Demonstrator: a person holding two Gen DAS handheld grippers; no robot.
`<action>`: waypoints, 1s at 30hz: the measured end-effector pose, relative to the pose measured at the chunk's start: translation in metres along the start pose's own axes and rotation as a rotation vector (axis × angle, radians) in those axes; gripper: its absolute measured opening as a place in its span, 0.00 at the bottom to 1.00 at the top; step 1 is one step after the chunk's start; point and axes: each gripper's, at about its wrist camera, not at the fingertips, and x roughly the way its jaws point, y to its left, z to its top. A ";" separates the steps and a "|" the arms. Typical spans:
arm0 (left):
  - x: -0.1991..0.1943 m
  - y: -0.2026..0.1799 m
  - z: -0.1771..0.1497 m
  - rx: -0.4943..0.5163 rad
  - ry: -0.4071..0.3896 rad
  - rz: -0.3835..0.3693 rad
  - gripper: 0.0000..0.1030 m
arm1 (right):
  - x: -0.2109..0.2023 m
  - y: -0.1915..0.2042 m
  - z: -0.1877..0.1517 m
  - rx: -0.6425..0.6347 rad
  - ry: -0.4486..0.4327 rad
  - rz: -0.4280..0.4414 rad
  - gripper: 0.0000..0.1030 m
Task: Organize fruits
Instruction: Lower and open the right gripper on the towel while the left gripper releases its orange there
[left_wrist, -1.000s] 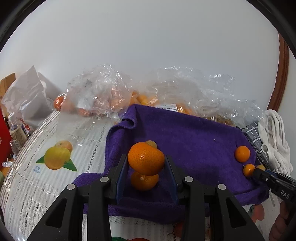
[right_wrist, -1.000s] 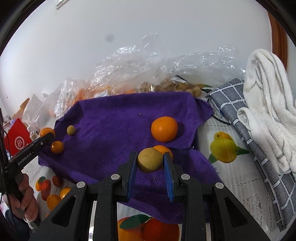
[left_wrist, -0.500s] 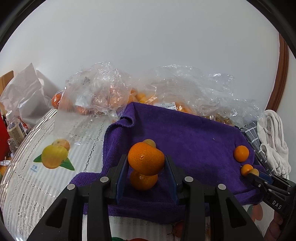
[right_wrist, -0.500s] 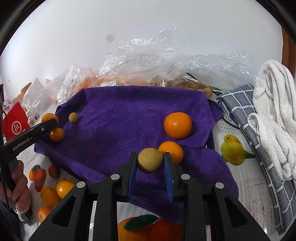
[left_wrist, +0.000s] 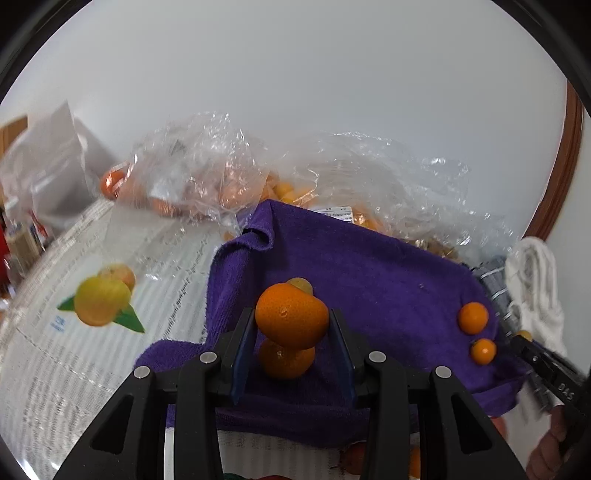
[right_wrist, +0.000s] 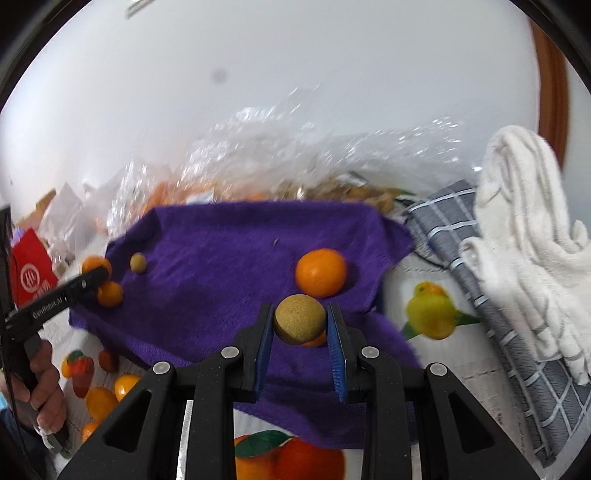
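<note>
My left gripper (left_wrist: 291, 321) is shut on an orange tangerine (left_wrist: 291, 315), held above the purple towel (left_wrist: 369, 273). Under it a second tangerine (left_wrist: 286, 363) lies on the towel, with a small yellowish round fruit (left_wrist: 301, 285) just behind. Two small oranges (left_wrist: 472, 317) (left_wrist: 483, 350) rest at the towel's right edge. My right gripper (right_wrist: 300, 325) is shut on a tan round fruit (right_wrist: 300, 324), lifted over the towel (right_wrist: 229, 258). A large orange (right_wrist: 321, 272) sits beyond it, and a smaller one (right_wrist: 314, 339) is partly hidden under the held fruit.
Clear plastic bags (left_wrist: 229, 181) with more fruit lie along the wall behind the towel. A grey checked cloth (right_wrist: 480, 266) and a white towel (right_wrist: 528, 236) lie to the right. A red packet (right_wrist: 31, 275) stands at far left. The tablecloth (left_wrist: 99, 302) carries printed fruit.
The right gripper rose and shifted with its tan fruit, so the small orange below it is now mostly covered. The left gripper rolled slightly and still holds the tangerine.
</note>
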 end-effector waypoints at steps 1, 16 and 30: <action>0.000 0.002 0.000 -0.013 0.004 -0.016 0.36 | -0.002 -0.004 0.001 0.009 -0.004 -0.004 0.27; -0.001 -0.023 -0.010 0.095 0.028 -0.088 0.36 | 0.023 0.006 -0.013 -0.043 0.145 0.019 0.27; 0.014 -0.046 -0.024 0.213 0.113 -0.076 0.36 | 0.025 0.008 -0.017 -0.057 0.143 -0.006 0.32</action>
